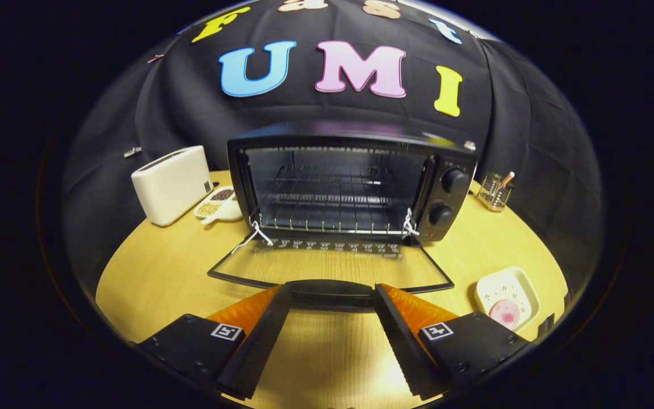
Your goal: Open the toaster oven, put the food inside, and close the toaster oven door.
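The gripper point(331, 298) is spread wide, holding nothing; its fingertips flank the handle point(330, 291) of the open door point(330, 267), which lies flat over the table point(156, 272). Bare tabletop lies to either side (more on the left). Just right of the fingers, near the table edge, the food point(506, 312) sits on a plate point(517, 284). Beyond the door, the oven point(349, 182) gapes, its rack point(327, 218) bare. A toaster point(171, 183) and a dish point(219, 204) stand at its left.
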A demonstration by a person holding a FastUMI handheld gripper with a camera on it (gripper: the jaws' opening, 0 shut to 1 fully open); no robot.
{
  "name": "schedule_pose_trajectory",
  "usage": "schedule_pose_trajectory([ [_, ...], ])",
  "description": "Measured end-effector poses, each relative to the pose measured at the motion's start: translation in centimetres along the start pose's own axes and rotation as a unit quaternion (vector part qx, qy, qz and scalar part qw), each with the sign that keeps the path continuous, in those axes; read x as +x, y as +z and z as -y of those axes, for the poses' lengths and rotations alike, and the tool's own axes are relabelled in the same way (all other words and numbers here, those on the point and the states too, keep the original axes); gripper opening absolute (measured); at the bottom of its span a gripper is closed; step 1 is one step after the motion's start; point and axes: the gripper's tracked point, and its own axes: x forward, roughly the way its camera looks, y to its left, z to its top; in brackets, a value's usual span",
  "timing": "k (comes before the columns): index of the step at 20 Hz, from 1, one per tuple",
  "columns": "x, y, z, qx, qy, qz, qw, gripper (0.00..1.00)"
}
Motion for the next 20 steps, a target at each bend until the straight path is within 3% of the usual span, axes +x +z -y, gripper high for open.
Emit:
schedule_pose_trajectory([
  [5, -1.2, -0.4, 0.6, -0.005, 0.024, -0.016, 1.000, 0.98],
  [11, -4.8, 1.0, 3.1, -0.032, 0.083, -0.014, 0.996, 0.98],
  [16, -8.6, 3.9, 10.3, -0.019, 0.098, -0.021, 0.995, 0.98],
  [20, -9.9, 3.5, 18.4, -0.016, 0.094, -0.061, 0.994, 0.98],
])
